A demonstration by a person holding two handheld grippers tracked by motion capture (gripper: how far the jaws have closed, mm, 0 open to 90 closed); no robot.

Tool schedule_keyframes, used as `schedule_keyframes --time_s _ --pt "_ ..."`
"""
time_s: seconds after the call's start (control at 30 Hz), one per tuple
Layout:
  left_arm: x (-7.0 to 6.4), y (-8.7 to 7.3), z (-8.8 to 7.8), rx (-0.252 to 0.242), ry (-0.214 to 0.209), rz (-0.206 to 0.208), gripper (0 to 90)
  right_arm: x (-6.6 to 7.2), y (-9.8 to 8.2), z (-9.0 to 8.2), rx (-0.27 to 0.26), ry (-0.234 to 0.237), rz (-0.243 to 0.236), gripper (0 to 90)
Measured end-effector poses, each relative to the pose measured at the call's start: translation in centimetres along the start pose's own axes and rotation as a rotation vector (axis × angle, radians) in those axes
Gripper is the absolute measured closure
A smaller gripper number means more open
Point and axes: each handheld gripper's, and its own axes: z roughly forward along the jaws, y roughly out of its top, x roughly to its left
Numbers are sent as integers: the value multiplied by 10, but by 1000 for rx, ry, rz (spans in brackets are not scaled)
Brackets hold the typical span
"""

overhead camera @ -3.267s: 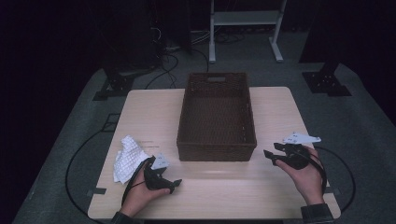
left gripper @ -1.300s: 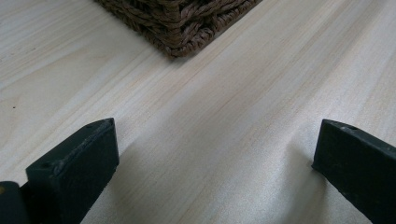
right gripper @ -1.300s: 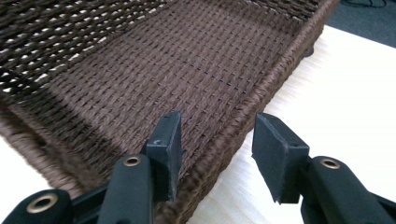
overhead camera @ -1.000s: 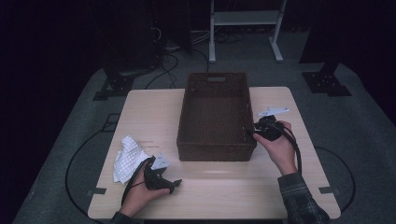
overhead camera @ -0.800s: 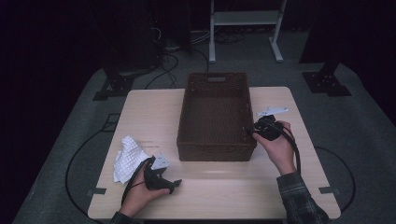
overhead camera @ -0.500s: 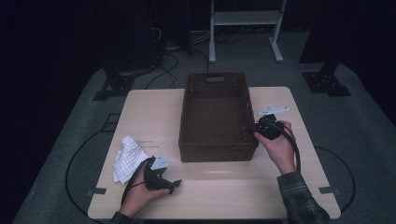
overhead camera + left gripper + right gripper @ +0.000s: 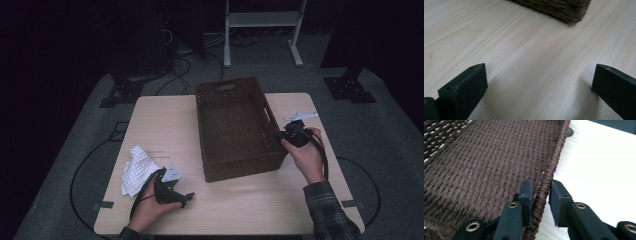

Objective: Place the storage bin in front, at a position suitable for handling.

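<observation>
While the left tongs [image 7: 184, 199] rest spread, the right tongs [image 7: 541, 195] (just closing) straddle the basket [image 7: 235, 145] rim.

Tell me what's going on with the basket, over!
Right hand-held gripper straddles the brown woven basket's right rim; jaws have just been closing, one pad inside, a slight gap outside. Left hand-held gripper open, low over the table beside the white cloth. Nothing in the way.
</observation>
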Motion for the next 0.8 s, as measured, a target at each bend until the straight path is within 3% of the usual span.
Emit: schedule_keyframes --time_s 0.8 --pt "0 0 0 1 0 1 0 -47 -15 -19 31 -62 32 813"
